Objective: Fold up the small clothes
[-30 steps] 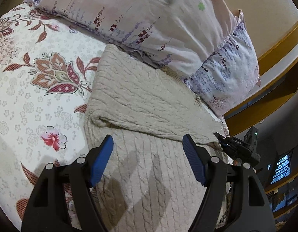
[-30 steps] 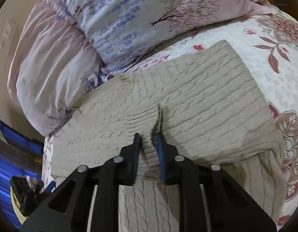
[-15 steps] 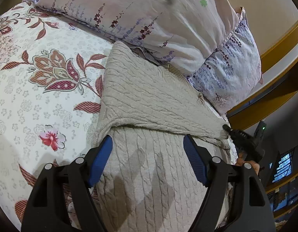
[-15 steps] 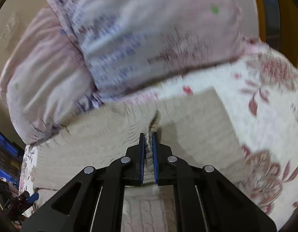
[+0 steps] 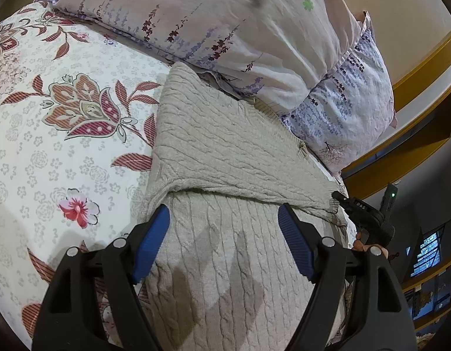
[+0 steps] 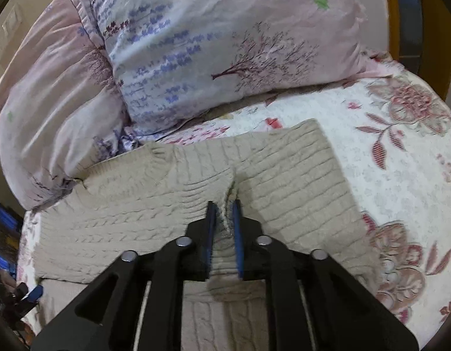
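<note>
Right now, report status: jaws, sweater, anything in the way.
Left gripper open, over the sweater. Right gripper shut on sweater edge, jaws pinching a ridge. Pillows crowd its far edge on the bedspread.

You are working in a home bedroom, on a bed. Beneath and to the left of your left gripper (image 5: 224, 228) spreads a floral bedspread (image 5: 58, 134), and ahead of both grippers two soft pillows (image 6: 225, 44) with lavender and tree prints are stacked. Beyond them, to the right, runs a yellow wooden headboard ledge (image 5: 424, 67) against a plain beige wall (image 5: 401, 0).
</note>
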The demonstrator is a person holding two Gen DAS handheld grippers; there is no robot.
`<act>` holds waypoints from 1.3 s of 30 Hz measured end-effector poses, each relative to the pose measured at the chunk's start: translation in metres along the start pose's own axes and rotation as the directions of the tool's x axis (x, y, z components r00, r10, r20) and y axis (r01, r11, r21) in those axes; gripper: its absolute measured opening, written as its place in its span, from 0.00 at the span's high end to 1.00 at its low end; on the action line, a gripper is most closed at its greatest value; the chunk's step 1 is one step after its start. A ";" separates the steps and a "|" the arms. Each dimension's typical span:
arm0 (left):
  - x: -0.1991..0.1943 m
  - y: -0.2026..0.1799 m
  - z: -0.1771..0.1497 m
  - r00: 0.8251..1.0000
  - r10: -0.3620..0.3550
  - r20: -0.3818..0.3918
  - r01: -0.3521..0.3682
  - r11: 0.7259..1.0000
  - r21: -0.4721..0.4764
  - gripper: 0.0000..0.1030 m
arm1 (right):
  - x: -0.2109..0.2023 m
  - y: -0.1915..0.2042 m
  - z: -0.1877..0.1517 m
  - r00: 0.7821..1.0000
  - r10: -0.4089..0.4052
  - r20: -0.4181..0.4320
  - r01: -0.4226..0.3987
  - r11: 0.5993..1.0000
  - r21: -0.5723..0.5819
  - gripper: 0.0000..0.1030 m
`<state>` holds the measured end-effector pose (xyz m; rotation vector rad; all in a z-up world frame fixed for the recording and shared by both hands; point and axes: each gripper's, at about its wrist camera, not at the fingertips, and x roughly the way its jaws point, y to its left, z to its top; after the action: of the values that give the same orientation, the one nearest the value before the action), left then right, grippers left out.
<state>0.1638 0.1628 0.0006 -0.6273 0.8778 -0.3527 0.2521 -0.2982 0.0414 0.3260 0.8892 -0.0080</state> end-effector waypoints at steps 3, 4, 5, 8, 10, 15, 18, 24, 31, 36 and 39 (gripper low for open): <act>0.000 0.000 0.000 1.000 -0.003 -0.001 0.003 1.000 0.002 0.24 | -0.018 0.005 0.001 0.998 0.018 0.066 -0.015 0.999 -0.038 0.69; 0.000 -0.001 -0.001 1.000 -0.003 -0.001 0.003 1.000 0.005 0.24 | -0.021 0.007 0.002 0.997 0.030 0.072 -0.027 0.998 -0.050 0.69; 0.000 -0.001 -0.001 1.000 0.000 0.000 0.000 1.000 0.007 0.23 | -0.023 0.010 0.002 0.996 0.046 0.072 -0.041 0.997 -0.067 0.69; 0.001 -0.002 -0.001 1.000 0.002 0.002 -0.002 1.000 0.009 0.23 | -0.020 0.020 -0.002 0.995 0.088 0.041 -0.083 0.990 -0.114 0.69; 0.001 -0.002 -0.001 1.000 -0.001 0.002 0.001 1.000 0.005 0.23 | -0.014 0.025 -0.007 0.995 0.097 0.012 -0.095 0.986 -0.134 0.69; 0.000 0.000 0.000 1.000 -0.016 0.003 0.016 1.000 -0.007 0.23 | 0.017 0.027 -0.022 0.993 0.057 -0.104 -0.073 0.986 -0.151 0.68; -0.001 0.000 0.000 1.000 -0.017 0.005 0.017 1.000 -0.009 0.23 | 0.018 0.030 -0.024 0.993 0.045 -0.105 -0.063 0.984 -0.169 0.68; -0.005 0.004 -0.001 0.999 -0.031 0.011 0.031 0.999 -0.022 0.22 | 0.020 0.027 -0.024 0.992 0.065 -0.110 -0.081 0.986 -0.143 0.68; -0.007 0.010 0.000 0.998 -0.048 0.027 0.050 0.996 -0.077 0.23 | 0.013 0.021 -0.027 0.989 0.088 -0.116 -0.100 0.990 -0.101 0.68; -0.007 0.008 -0.001 0.999 -0.044 0.029 0.046 0.996 -0.079 0.23 | 0.003 0.015 -0.032 0.986 0.119 -0.117 -0.128 0.989 -0.078 0.68; -0.015 0.007 -0.006 0.998 -0.059 0.025 0.061 0.994 -0.090 0.23 | -0.012 0.007 -0.034 0.983 0.145 -0.116 -0.151 0.988 -0.045 0.62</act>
<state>0.1502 0.1738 0.0016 -0.7411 0.8589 -0.3607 0.2198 -0.2832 0.0322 0.3446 0.9729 0.1729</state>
